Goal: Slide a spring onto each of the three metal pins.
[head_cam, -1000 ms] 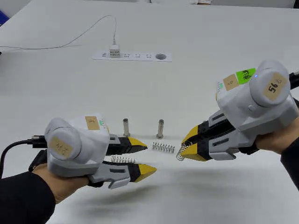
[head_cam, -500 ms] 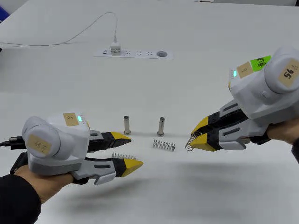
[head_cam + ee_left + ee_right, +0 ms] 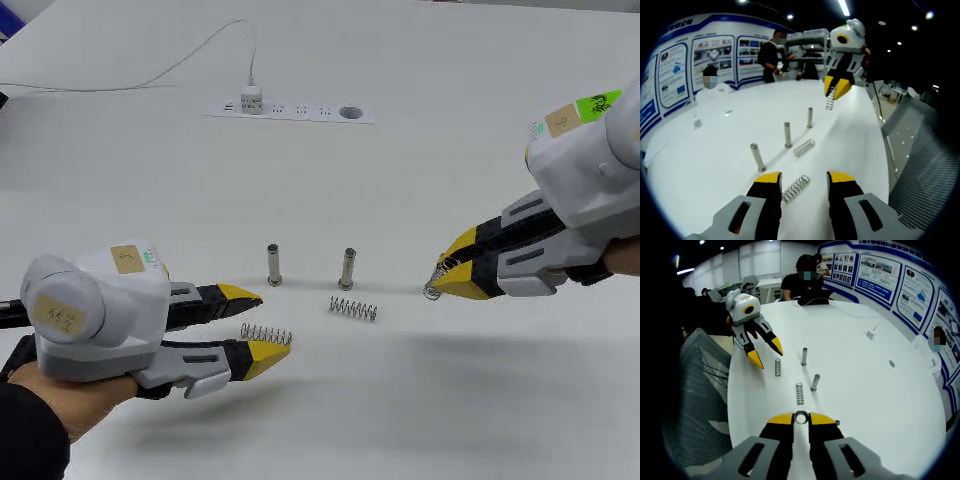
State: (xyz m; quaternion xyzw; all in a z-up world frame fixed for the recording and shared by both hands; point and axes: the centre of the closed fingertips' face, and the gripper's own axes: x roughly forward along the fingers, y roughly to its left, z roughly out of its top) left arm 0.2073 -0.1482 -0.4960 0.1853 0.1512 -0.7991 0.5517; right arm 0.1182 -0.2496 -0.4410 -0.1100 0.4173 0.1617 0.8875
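White table (image 3: 400, 180). Right gripper (image 3: 443, 275) pinching 1 spring (image 3: 436, 284), coil hanging below tips near right pin (image 3: 810, 117). Left gripper (image 3: 265, 322) spread, 2nd spring (image 3: 265, 333) lying between tips. Left pin (image 3: 274, 265), middle pin (image 3: 347, 268) bare; 3rd spring (image 3: 353, 308) just beside middle pin. Advice: keep coil upright, centre bore over pin top, lower slowly, then release.

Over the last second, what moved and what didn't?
The grippers drew apart. The right gripper, shut on the held spring throughout, pulled right, away from the middle spring. The left gripper, open, backed off left, so the near spring now lies by its tips. Both table springs and the three pins stayed put, and the pins are bare.
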